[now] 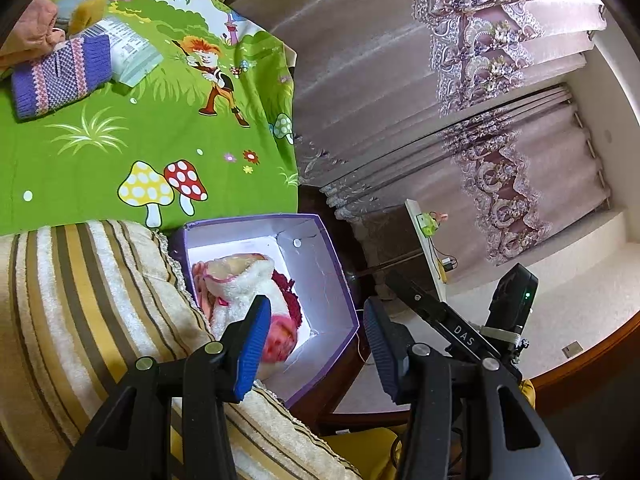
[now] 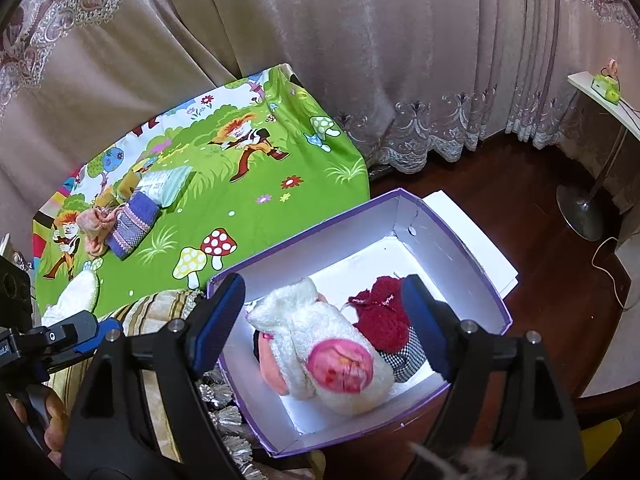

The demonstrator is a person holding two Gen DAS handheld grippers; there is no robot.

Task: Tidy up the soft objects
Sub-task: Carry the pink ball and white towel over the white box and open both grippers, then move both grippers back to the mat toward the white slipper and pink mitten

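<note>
purple box (image 2: 460,240): white fluffy garment (image 2: 320,344), red knit (image 2: 380,312) inside (both loose); left gripper (image 1: 316,344), right gripper (image 2: 328,320) spread, empty.

Right wrist view: box (image 2: 460,240) lower centre, fluffy sock (image 2: 320,336) and knitted piece (image 2: 380,312) inside it; printed sheet (image 2: 240,184) upper left carries folded knit (image 2: 132,220); striped cushion (image 2: 160,308) left of box.

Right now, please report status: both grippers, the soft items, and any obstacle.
Left gripper open, empty. Right gripper open above purple box. White fluffy item and red knit lie inside. Purple knit piece waits on green sheet. Nothing blocking.
</note>
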